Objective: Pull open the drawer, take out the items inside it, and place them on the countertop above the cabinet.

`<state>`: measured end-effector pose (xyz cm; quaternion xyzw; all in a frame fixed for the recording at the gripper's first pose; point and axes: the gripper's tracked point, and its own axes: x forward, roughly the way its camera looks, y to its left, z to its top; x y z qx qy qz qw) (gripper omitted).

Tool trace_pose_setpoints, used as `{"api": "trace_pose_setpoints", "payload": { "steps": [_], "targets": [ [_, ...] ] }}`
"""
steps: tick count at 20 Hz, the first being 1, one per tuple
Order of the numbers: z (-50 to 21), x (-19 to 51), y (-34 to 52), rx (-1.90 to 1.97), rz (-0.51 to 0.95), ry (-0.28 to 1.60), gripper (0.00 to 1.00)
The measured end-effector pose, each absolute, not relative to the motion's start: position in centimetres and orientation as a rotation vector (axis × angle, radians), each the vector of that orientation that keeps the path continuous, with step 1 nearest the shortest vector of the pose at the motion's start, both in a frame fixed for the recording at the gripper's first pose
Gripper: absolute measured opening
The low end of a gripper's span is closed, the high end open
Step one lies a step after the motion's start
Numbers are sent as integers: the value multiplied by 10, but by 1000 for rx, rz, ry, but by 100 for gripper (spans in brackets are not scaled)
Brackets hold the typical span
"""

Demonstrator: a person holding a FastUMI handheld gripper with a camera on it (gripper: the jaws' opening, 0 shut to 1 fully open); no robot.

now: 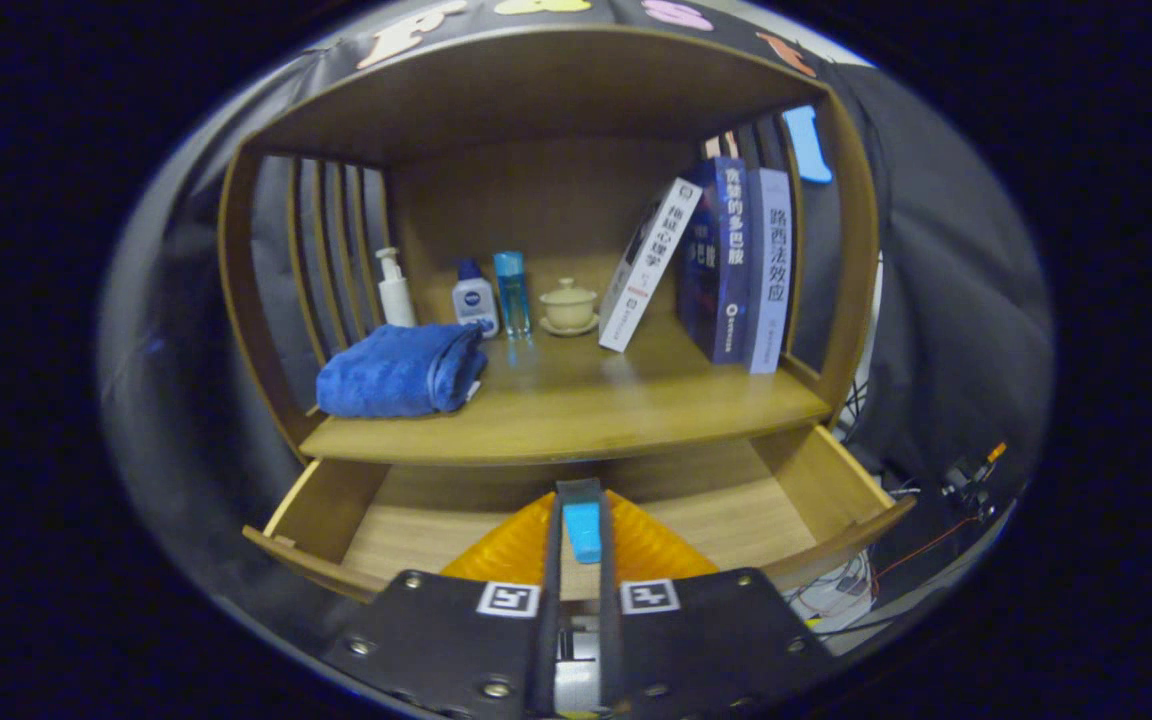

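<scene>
Gripper view
Gripper [580, 530]: fingers drawn together, with a narrow gap, over the open drawer; a small blue piece sits between the tips; whether both fingers press it, cannot tell
Drawer [816, 480]: pulled out below the countertop
Countertop [576, 410]: carries a folded blue towel [401, 370], bottles [476, 298], a lidded cup [568, 305], books [726, 260]

Your gripper [577, 520] over the pulled-open drawer [826, 480], fingers nearly together with a narrow gap, folded blue towel [398, 370] on the countertop [586, 410] beyond, bottles [474, 298], lidded cup [568, 303], books [726, 260] behind.
</scene>
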<state>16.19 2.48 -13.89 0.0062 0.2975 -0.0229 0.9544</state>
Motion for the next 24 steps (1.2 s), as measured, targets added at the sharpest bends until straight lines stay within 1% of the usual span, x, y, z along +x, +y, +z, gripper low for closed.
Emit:
{"api": "trace_pose_setpoints", "payload": {
  "steps": [3, 6, 10, 13, 24],
  "targets": [
    [-156, 171, 23, -2, -64, 727, 52],
    [-171, 185, 28, 10, -62, 806, 68],
    [-203, 194, 30, -26, -58, 964, 68],
    [-225, 197, 35, 13, -67, 1027, 68],
    [-272, 202, 35, -23, -70, 1168, 68]
  ]
}}
